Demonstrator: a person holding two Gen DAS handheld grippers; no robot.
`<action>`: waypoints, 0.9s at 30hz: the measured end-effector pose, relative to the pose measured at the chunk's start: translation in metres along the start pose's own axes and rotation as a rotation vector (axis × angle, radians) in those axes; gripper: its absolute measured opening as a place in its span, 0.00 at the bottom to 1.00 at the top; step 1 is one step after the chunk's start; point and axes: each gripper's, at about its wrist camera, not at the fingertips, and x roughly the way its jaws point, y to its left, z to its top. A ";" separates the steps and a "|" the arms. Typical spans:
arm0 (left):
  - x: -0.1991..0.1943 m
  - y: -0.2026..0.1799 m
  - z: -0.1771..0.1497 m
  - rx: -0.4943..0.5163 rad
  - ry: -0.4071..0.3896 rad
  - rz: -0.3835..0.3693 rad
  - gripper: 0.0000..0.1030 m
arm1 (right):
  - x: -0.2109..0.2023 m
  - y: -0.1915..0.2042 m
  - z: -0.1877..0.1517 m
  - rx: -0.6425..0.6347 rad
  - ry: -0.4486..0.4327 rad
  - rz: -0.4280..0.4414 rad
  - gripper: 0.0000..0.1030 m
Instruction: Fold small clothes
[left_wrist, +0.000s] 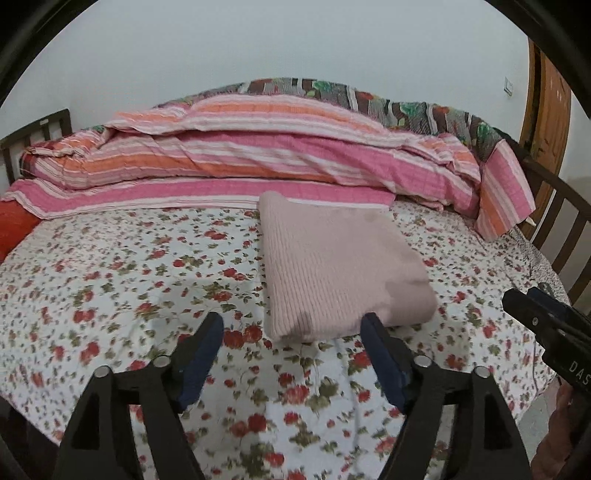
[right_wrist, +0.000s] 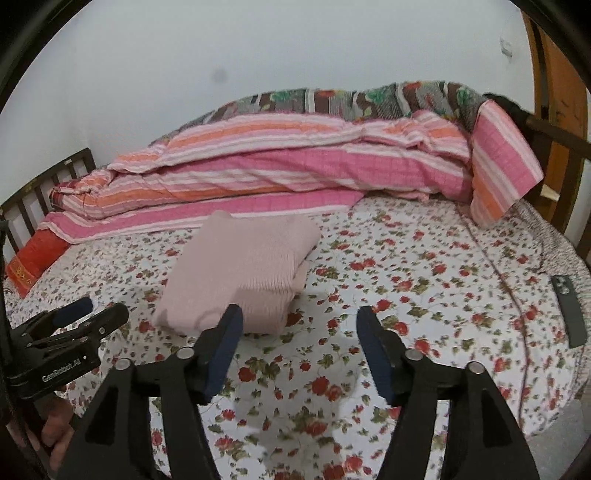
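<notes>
- Where the flowered bedsheet (left_wrist: 129, 280) spreads flat, a pale pink knitted garment (left_wrist: 343, 266) lies folded into a thick rectangle, its far edge close to the striped quilt (left_wrist: 258, 158).
- The left gripper (left_wrist: 291, 332) hangs above the sheet with its jaws spread wide and nothing between them; in its own view the right-hand finger overlaps the garment's near corner, and whether it touches the knit cannot be told.
- The right gripper (right_wrist: 299, 325) also stands wide and empty over bare sheet, with the garment (right_wrist: 243, 266) to its left; its left finger crosses the fold's near edge in the picture, contact again unclear.
- Each gripper shows in the other's view only as a cut-off piece at the frame edge: the right one (left_wrist: 546, 325) at the left camera's right margin, the left one (right_wrist: 74, 325) at the right camera's left margin, with part of a hand (right_wrist: 55, 432) below it.
- The garment's underside and inner layers are hidden, so how many folds it has cannot be made out; a lower layer sticks out slightly on its right side in the right view.
- A dark phone (right_wrist: 569, 310) lies near the bed's right edge, blurred.
- A patchwork blanket (left_wrist: 332, 92) is mostly hidden behind the quilt.
- A red pillow (right_wrist: 33, 258) is partly tucked under the quilt's left end.
- The wooden bed rails (left_wrist: 554, 229) are cut by the round lens border.
</notes>
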 end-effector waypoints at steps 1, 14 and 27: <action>-0.005 -0.001 0.001 0.002 -0.001 0.006 0.74 | -0.006 0.000 0.001 0.000 -0.004 -0.002 0.65; -0.049 -0.013 0.001 0.026 -0.023 0.060 0.81 | -0.052 0.004 -0.001 -0.040 -0.038 -0.030 0.93; -0.053 -0.015 -0.001 0.018 -0.030 0.054 0.81 | -0.057 0.001 -0.004 -0.029 -0.035 -0.025 0.93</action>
